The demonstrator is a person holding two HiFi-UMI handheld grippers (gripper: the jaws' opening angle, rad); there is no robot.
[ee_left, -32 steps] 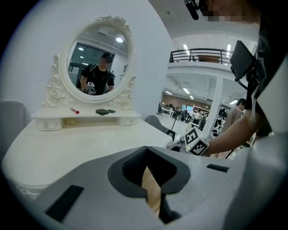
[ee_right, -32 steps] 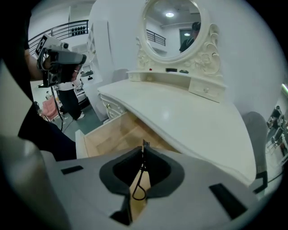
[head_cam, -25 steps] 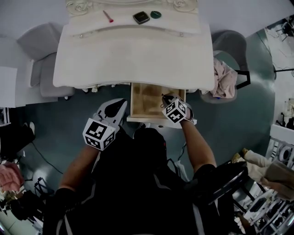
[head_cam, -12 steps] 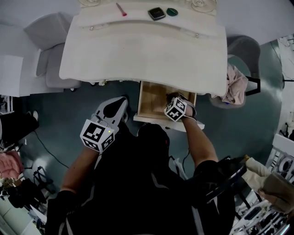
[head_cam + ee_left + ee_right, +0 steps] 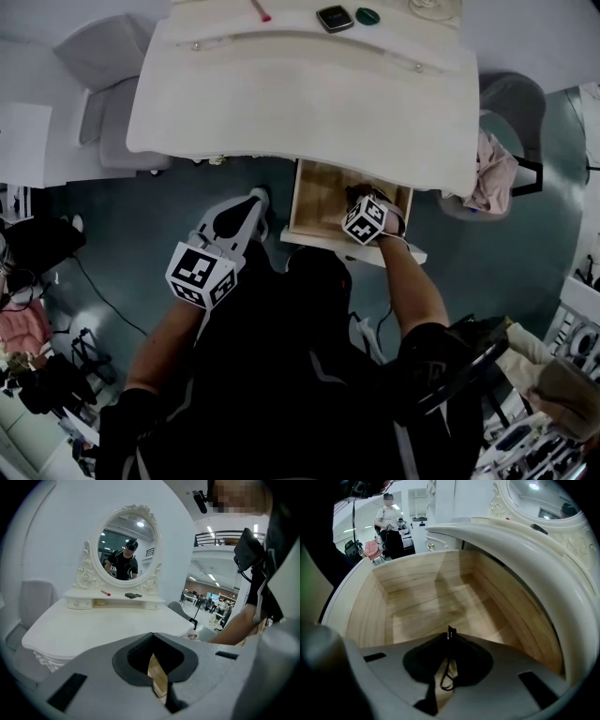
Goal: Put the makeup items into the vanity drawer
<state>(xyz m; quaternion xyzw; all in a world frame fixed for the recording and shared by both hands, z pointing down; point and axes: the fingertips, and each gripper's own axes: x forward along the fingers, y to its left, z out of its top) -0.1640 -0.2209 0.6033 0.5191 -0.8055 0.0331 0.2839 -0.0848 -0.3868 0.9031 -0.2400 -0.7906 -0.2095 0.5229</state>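
A thin dark item (image 5: 449, 631), too small to be identified, is seen between the tips of the right gripper (image 5: 449, 640), whose jaws are opening inside the open wooden drawer (image 5: 440, 597) at the centre of the head view. The left gripper (image 5: 152, 637) is held closed and empty at centre left, outside the drawer. A red stick (image 5: 261, 10), a dark compact (image 5: 335, 18) and a green round item (image 5: 367, 16) are seen on the vanity shelf (image 5: 216, 23) at the top edge.

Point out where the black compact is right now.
In the head view the black compact lies on the vanity's raised back shelf, right of centre, beside the small green item and right of the red stick.
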